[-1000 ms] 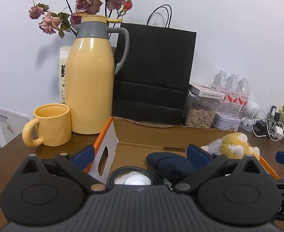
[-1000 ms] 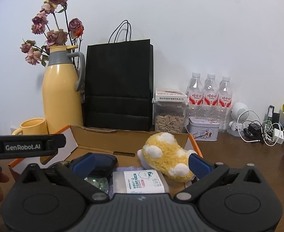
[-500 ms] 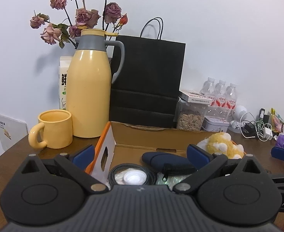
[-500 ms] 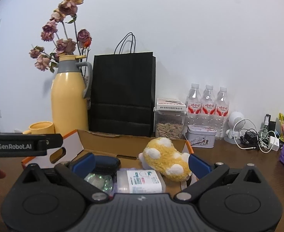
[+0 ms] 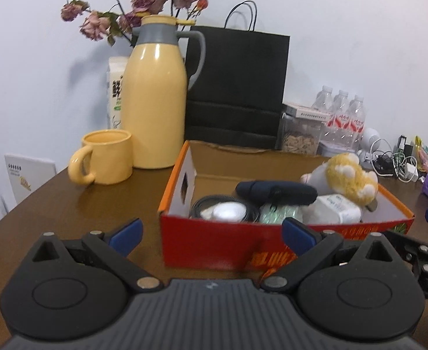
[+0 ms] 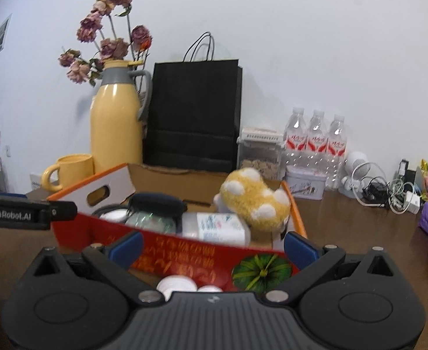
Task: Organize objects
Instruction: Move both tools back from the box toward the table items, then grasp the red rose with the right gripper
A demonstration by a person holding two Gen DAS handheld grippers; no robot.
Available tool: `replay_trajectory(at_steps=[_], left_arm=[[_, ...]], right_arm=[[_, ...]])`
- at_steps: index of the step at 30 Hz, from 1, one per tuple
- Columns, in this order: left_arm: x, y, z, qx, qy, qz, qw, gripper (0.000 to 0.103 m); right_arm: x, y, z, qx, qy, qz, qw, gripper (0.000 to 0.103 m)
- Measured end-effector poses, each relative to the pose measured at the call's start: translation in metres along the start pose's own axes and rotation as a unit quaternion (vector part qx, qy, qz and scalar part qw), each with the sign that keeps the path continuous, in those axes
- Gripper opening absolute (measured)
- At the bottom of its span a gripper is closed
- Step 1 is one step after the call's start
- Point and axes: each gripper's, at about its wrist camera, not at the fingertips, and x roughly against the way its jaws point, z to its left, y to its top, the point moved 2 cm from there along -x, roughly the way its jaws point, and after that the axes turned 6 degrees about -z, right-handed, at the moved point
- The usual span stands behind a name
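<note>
My chief worry is the red and orange cardboard box (image 5: 287, 243): it is already crowded, with the yellow and white plush toy (image 5: 349, 179) perched at its 2 o'clock corner above the rim. If I reach in carelessly, I judge a fingertip could catch the near wall and shove the whole box toward the yellow ceramic mug (image 5: 106, 157) and the tall yellow thermos jug with the grey collar (image 5: 154, 96) at 11 o'clock, or tip the plush over the side. In the right view two small white round lids (image 6: 182, 285) lie on the brown wooden table (image 5: 77, 213) just in front of the box, close under my right gripper (image 6: 212, 246); dropping low there could knock them away.

Inside the box I can see a dark navy pouch (image 5: 275, 192), a coiled black cable around a white disc (image 5: 224, 211), a clear greenish wrapped item (image 5: 278, 214) and a white labelled packet (image 5: 335, 208), packed close together.

My left gripper (image 5: 211, 234) hovers level in front of the box's near wall, its blue-tipped fingers spread wide with nothing between them. The right one sits likewise level and facing 12 o'clock, fingers parted and empty, the box wall between its tips in view. The left rig's black arm crosses the right view at 9 o'clock.
</note>
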Motion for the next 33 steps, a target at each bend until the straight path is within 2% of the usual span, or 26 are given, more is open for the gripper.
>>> replay_trajectory(at_steps=[10,15,21,22,23,24,25,26,33], left_arm=[[0.016,-0.017,0.006,-0.002,0.008,0.012,0.9999,0.103],[0.020,-0.025,0.009,0.003,0.018,0.023,0.9996,0.103],[0.030,-0.029,0.012,0.009,0.023,0.024,0.9994,0.103],[0.032,-0.030,0.012,0.008,0.023,0.024,0.9994,0.103],[0.034,-0.031,0.011,0.008,0.022,0.026,0.9994,0.103],[0.035,-0.032,0.011,0.006,0.022,0.027,0.9994,0.103],[0.036,-0.032,0.010,0.005,0.021,0.029,0.9994,0.103],[0.037,-0.034,0.010,0.003,0.021,0.030,0.9993,0.103],[0.046,-0.040,0.001,-0.008,0.003,0.042,0.9991,0.103]], right_arm=[[0.026,-0.016,0.014,-0.016,0.066,0.012,0.998,0.103],[0.031,-0.023,0.031,0.000,0.093,0.028,0.995,0.100],[0.020,-0.032,0.038,0.002,0.106,0.069,0.992,0.081],[0.017,-0.033,0.038,-0.002,0.108,0.078,0.991,0.073],[0.015,-0.035,0.037,-0.005,0.110,0.084,0.990,0.060],[0.014,-0.036,0.037,-0.009,0.116,0.091,0.989,0.054],[0.013,-0.037,0.037,-0.012,0.123,0.097,0.988,0.037],[0.012,-0.037,0.037,-0.014,0.127,0.100,0.987,0.034],[0.016,-0.036,0.028,-0.048,0.128,0.097,0.986,0.032]])
